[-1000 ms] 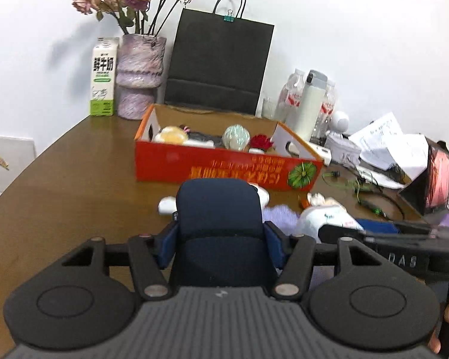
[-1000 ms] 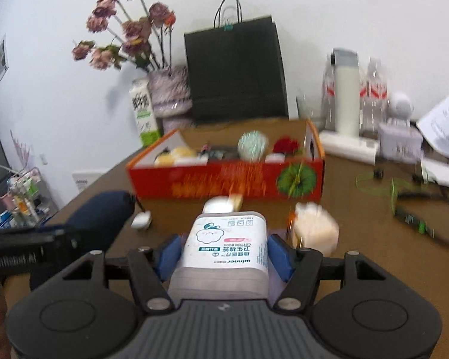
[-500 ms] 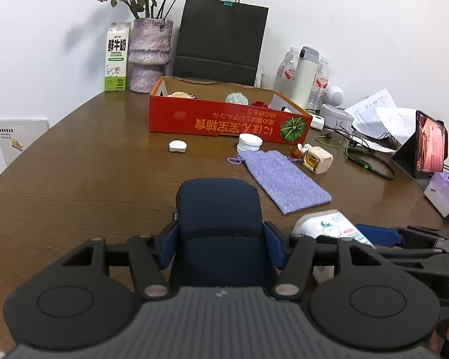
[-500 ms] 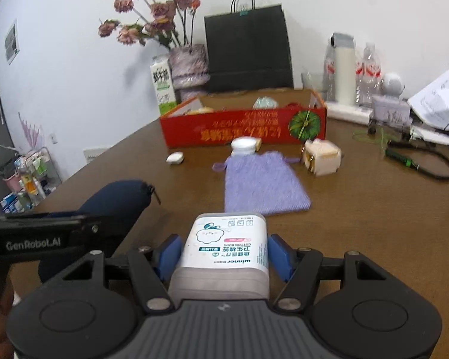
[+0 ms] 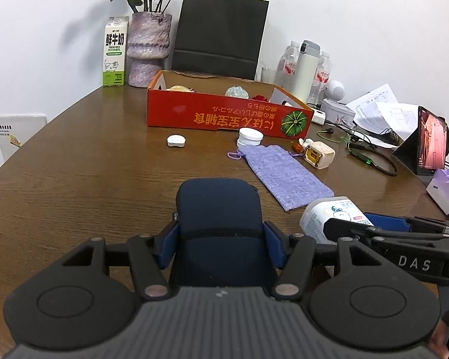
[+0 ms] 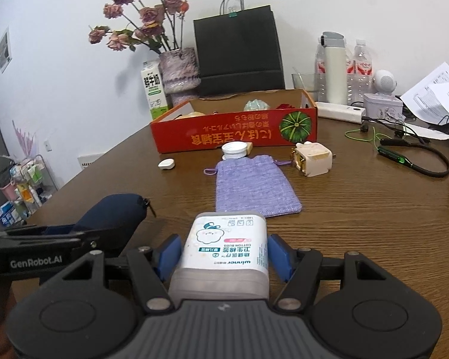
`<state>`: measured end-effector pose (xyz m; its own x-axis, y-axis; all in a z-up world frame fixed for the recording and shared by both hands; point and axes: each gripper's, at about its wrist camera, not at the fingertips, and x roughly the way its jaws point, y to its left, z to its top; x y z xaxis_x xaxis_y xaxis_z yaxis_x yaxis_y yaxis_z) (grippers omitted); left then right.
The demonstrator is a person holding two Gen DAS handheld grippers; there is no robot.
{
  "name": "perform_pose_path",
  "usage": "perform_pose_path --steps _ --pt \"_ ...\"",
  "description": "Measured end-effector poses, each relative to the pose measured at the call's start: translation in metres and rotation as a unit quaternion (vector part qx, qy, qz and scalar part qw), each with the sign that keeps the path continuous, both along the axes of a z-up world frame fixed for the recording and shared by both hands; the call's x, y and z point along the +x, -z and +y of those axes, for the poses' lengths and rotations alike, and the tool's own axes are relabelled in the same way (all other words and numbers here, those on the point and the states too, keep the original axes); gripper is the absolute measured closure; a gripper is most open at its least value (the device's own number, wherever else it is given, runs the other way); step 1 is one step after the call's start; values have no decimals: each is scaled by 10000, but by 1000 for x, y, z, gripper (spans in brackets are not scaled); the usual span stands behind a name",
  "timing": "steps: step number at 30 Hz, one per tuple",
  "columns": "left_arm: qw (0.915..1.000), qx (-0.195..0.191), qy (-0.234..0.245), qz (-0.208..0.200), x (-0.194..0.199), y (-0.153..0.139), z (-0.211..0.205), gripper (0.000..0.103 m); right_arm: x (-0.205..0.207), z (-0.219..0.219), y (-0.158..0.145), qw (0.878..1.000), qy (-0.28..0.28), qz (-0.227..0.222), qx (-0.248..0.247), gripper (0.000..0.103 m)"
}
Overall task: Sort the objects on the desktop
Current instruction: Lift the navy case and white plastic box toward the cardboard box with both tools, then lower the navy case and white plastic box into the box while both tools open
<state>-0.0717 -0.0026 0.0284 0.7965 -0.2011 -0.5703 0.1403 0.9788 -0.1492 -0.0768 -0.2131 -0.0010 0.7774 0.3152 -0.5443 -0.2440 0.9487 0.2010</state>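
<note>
Left gripper [image 5: 220,236] is clamping a navy zip pouch [image 5: 218,209]; right gripper [image 6: 223,255] is clamping a cotton-bud box [image 6: 224,248]. Both are hovering by the table's near edge [image 6: 374,224], presumably bound for the red carton [image 6: 233,134] near the far edge.

Office or meeting room: wooden conference table [image 5: 89,185], loose papers [image 5: 377,107], tablet [image 5: 432,140], cables [image 6: 416,161].
</note>
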Motion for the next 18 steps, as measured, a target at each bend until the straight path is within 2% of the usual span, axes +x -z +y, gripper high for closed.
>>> perform_pose_path --steps 2,5,7,11,14,17,18 --pt "10000 -53 14 -25 4 -5 0 42 5 -4 -6 9998 -39 7 173 40" --pt "9994 -275 172 -148 22 -22 0 42 22 -12 -29 9990 -63 -211 378 40" --pt "9984 -427 237 -293 43 -41 0 42 41 -20 -50 9979 -49 -416 494 40" --pt "9975 -381 307 -511 92 -74 -4 42 97 -34 -90 9965 210 -667 465 40" --pt "9975 -532 361 -294 152 -91 -13 42 155 -40 -106 9974 269 -450 492 40" --pt "9974 -620 352 67 219 -96 -22 42 221 -37 -114 9991 339 -174 178 40" --pt "9978 -520 383 121 239 -97 -27 42 245 -35 -113 9995 303 24 81 40"
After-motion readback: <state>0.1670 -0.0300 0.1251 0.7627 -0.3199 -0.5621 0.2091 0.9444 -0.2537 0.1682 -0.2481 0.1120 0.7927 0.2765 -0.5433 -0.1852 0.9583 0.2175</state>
